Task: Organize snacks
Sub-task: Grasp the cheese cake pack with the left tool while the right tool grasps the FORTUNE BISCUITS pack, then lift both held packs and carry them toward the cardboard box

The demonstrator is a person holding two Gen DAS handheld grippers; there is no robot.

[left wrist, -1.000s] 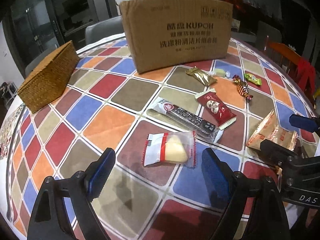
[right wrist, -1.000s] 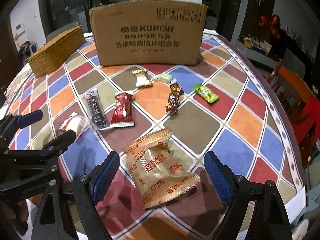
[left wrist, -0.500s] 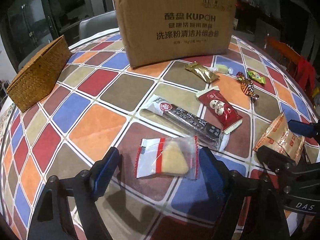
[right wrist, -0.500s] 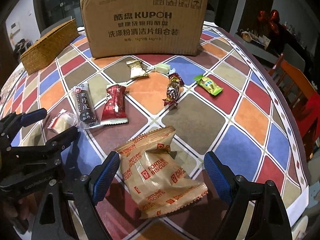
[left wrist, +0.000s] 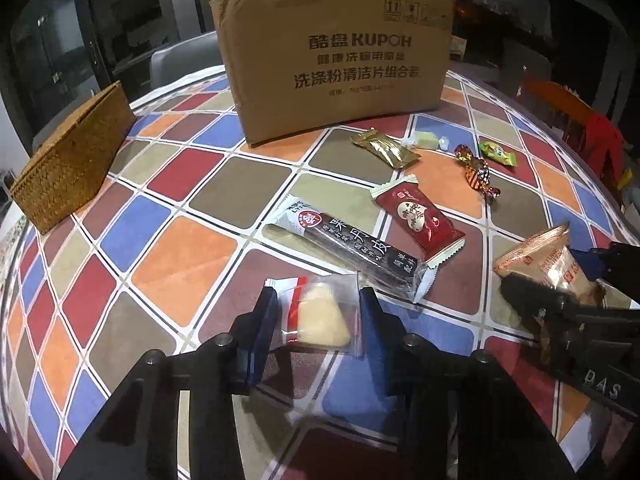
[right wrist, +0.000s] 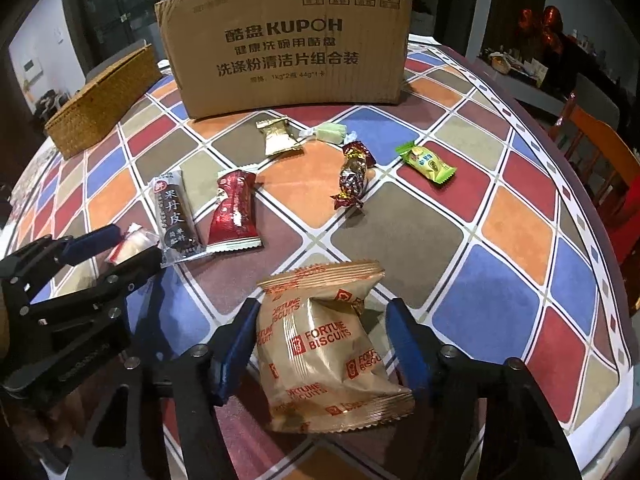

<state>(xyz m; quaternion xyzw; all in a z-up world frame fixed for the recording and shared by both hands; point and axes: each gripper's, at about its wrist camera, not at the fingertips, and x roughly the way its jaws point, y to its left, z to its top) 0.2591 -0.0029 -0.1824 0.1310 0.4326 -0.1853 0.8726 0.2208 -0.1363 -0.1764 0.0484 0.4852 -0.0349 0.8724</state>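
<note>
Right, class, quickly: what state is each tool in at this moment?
Left tool: closed on the clear-wrapped pastry.
Right tool: closing around the Fortune Biscuits bag; full grip cannot be told.

Snacks spread on table (right wrist: 520,232), box behind, basket far left.
Cardboard box (right wrist: 288,44) stands at back; woven basket (right wrist: 104,100) left of it. Before the box, a row: gold packet (right wrist: 278,136), pale candy (right wrist: 330,133), twisted candy (right wrist: 352,174), green packet (right wrist: 427,163). Nearer, left to right: cake packet (left wrist: 320,312), dark bar (right wrist: 174,216), red packet (right wrist: 234,210), biscuit bag (right wrist: 324,344).
</note>
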